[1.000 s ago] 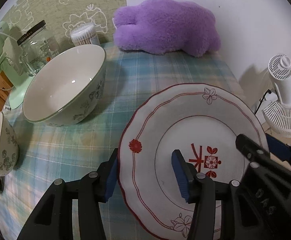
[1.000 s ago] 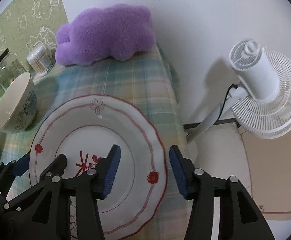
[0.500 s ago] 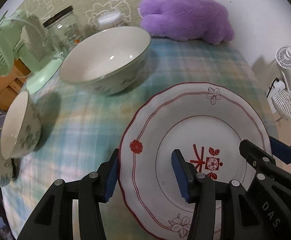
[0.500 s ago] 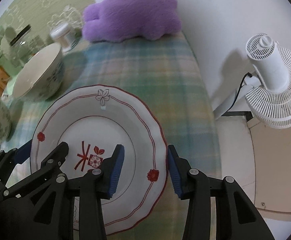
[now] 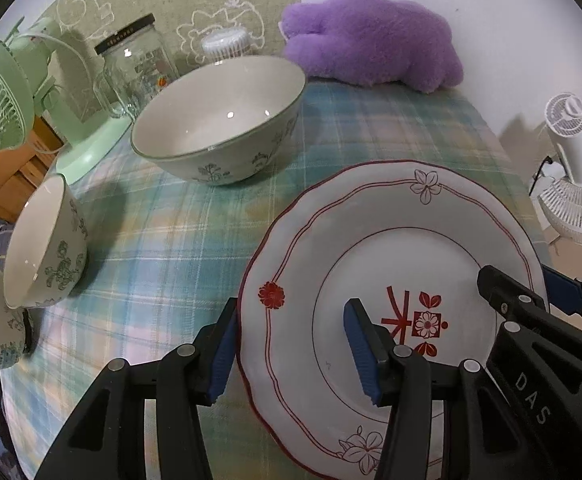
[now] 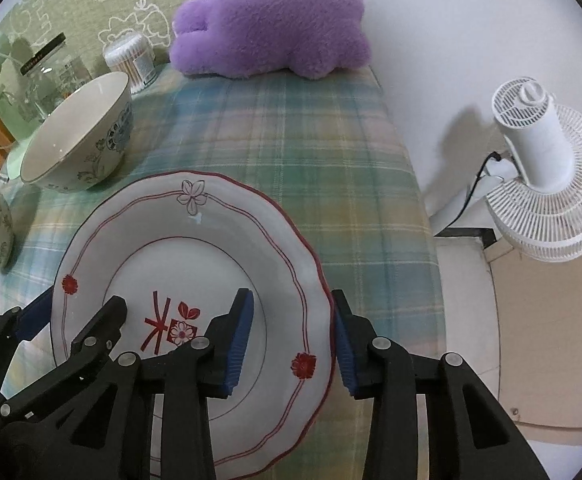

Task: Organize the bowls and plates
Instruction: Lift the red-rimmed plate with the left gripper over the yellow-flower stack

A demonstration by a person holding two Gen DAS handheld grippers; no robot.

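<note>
left gripper (image 5: 291, 344) – jaws straddle plate (image 5: 391, 264) left rim, not clenched | right gripper (image 6: 293, 336) – same, right rim (balanced two-sided lift, likely) | plate on plaid tablecloth (image 5: 171, 240) beside large bowl (image 5: 219, 120)

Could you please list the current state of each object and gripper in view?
Red-trimmed white plate: flat on the tablecloth, rim straddled on both sides.
Left gripper: open.
Right gripper: open.
Large floral ceramic bowl: upright, empty.
Small floral bowl: tipped sideways.
Glass jar: lidded.
</note>
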